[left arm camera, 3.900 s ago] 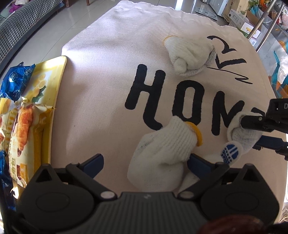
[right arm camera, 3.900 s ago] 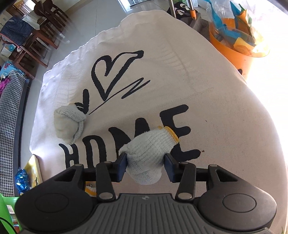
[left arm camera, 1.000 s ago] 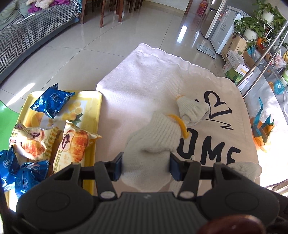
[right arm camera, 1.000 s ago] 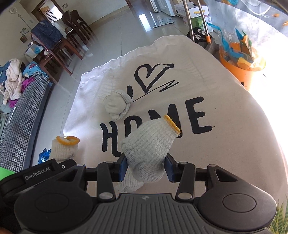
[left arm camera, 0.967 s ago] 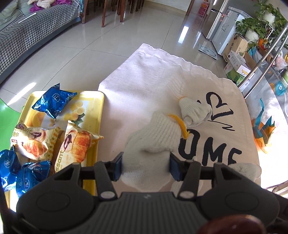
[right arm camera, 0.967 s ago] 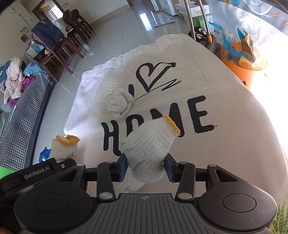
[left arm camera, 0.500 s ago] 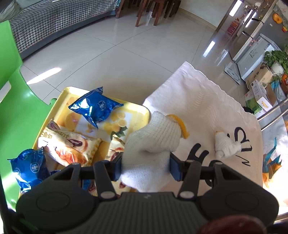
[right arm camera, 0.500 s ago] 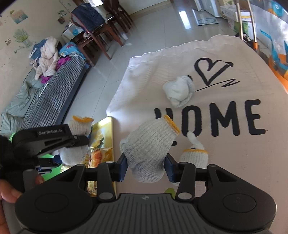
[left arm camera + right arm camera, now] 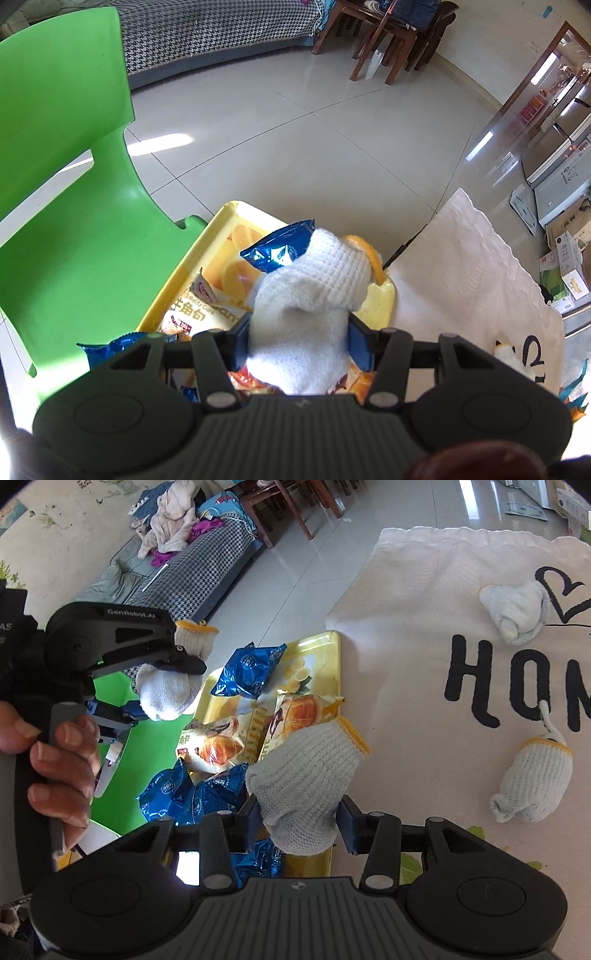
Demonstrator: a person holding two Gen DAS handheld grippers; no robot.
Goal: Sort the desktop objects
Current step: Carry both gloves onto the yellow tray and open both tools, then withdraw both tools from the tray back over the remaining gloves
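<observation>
I see a white cloth [image 9: 399, 635] printed with black letters filling the right of the right wrist view. Two rolled white gloves lie on it, one at upper right [image 9: 515, 614], one at lower right [image 9: 532, 784]. A yellow tray [image 9: 325, 642] of snack packets [image 9: 247, 672] sits touching its left edge.

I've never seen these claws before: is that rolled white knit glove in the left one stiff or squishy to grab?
Probably squishy: the rolled white knit glove with a yellow cuff looks pinched narrow where the left claw grips it. Likely light, as its free end stands up unsupported.
</observation>
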